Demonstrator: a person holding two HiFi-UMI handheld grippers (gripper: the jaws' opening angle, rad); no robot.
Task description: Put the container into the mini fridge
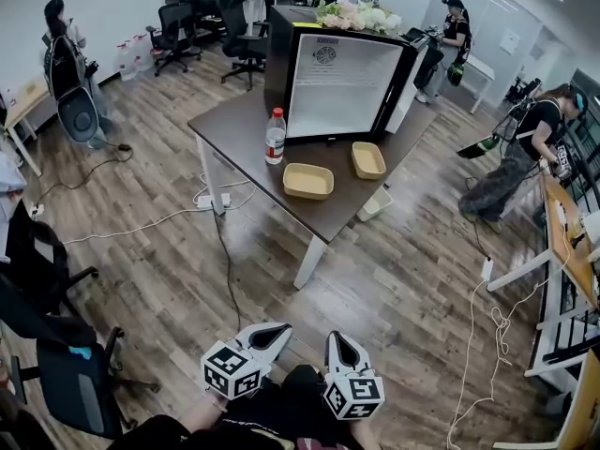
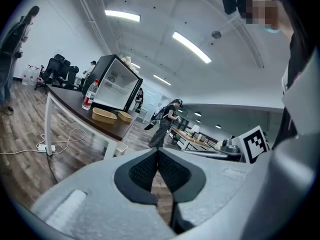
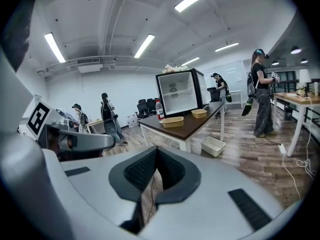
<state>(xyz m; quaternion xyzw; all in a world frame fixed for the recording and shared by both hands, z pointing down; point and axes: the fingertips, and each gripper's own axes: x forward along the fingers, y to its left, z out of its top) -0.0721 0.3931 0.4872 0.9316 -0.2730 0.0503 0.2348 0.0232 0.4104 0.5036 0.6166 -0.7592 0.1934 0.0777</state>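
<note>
Two tan containers lie on the dark table (image 1: 246,125), a larger one (image 1: 308,181) near the front edge and a smaller one (image 1: 367,159) to its right. Behind them stands the black mini fridge (image 1: 342,82), its pale front facing me. Both grippers hang low by my body, far from the table. My left gripper (image 1: 279,330) is shut and empty, as is my right gripper (image 1: 338,338). The left gripper view has its jaws (image 2: 158,152) closed, with the containers (image 2: 104,115) distant. In the right gripper view the gripper (image 3: 156,150) is shut, with the fridge (image 3: 179,94) far ahead.
A water bottle (image 1: 275,137) stands left of the fridge, and flowers (image 1: 359,15) lie on top. A white bin (image 1: 375,204) sits under the table. Cables and a power strip (image 1: 211,200) cross the floor. Office chairs (image 1: 56,364) stand at my left, desks (image 1: 567,242) at right, and people around.
</note>
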